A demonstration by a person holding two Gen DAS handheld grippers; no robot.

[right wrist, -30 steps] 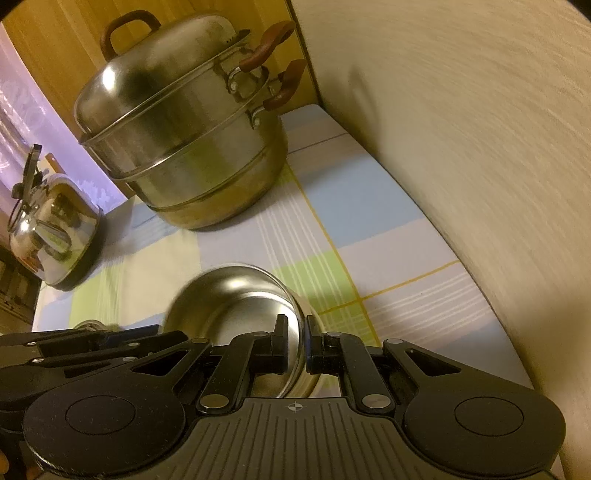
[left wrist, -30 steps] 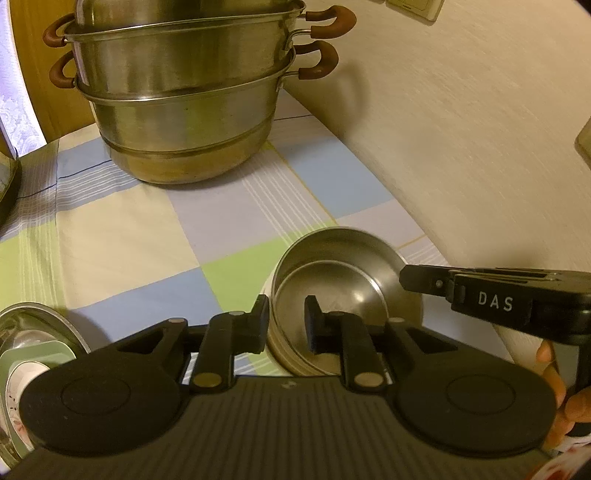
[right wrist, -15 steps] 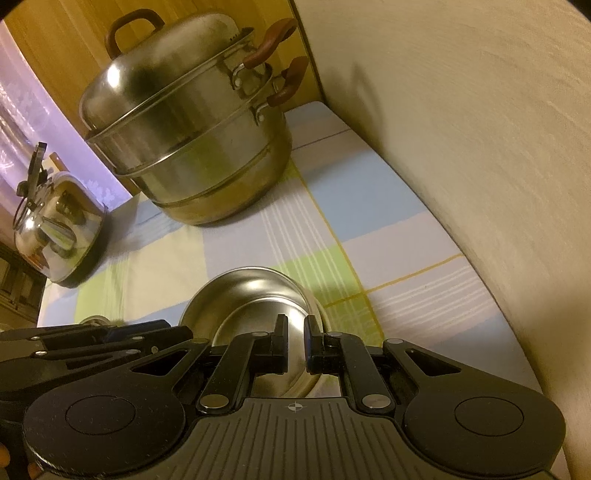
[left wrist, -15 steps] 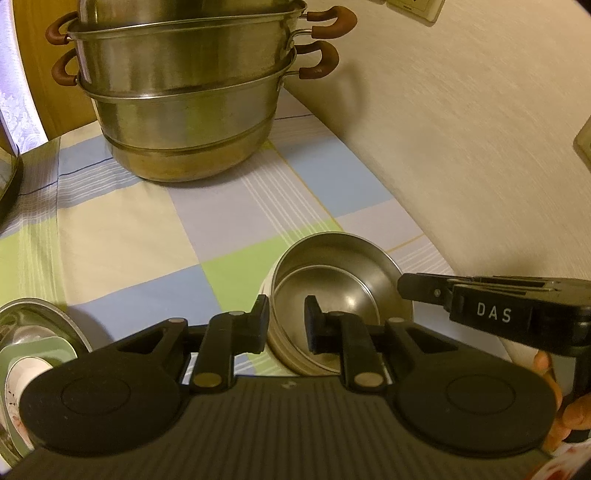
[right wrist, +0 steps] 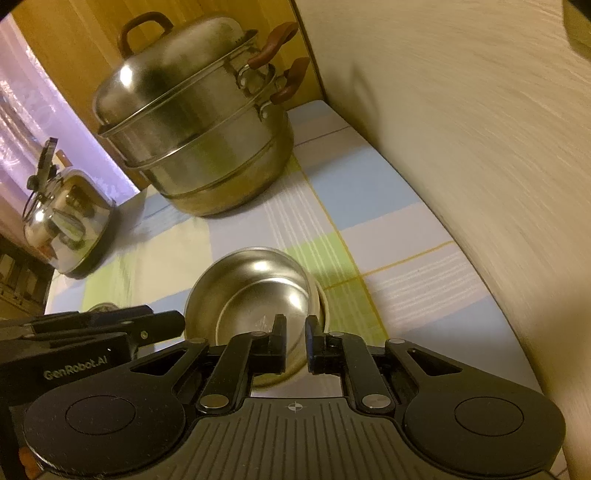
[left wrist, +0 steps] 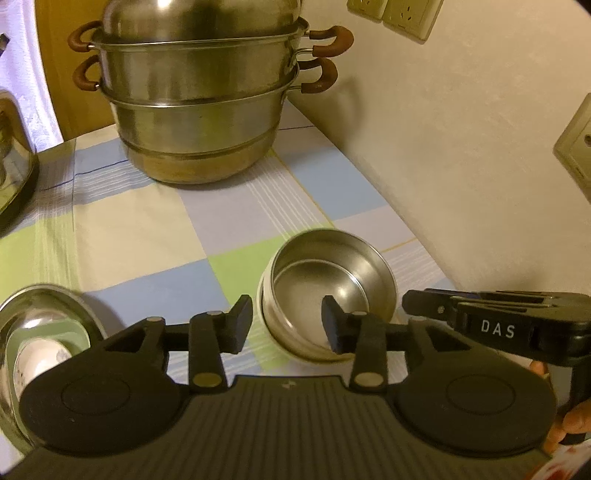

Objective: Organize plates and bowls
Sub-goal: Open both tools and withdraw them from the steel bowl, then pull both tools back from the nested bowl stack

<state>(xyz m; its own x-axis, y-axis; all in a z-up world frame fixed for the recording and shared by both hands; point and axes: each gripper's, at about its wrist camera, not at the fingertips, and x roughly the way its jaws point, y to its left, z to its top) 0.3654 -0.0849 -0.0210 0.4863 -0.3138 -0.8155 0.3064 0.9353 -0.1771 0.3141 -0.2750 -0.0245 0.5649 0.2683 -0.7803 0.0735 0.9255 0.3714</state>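
Note:
A steel bowl (left wrist: 332, 280) sits nested on another bowl on the checked tablecloth (left wrist: 129, 221), close to the wall. My left gripper (left wrist: 286, 326) straddles its near-left rim. Its jaws are opening, one finger outside the bowl and one inside, and neither pad presses on it. In the right wrist view the same bowl (right wrist: 255, 284) lies just beyond my right gripper (right wrist: 296, 345). Those jaws are opening too, with a narrow gap around the near rim. The right gripper's tip (left wrist: 424, 306) reaches the bowl's right side, and the left gripper's tip (right wrist: 162, 321) its left side.
A lidded steel steamer pot (left wrist: 199, 96) stands at the back, and a shiny kettle (right wrist: 66, 225) at the far left. A steel plate (left wrist: 48, 299) holding a green dish lies at the near left. The wall (left wrist: 461, 166) runs along the right edge, with sockets (left wrist: 402, 14).
Both grippers were shut on the bowl's rim; both pairs of jaws have now spread and let it go. The left gripper has drawn back and up a little.

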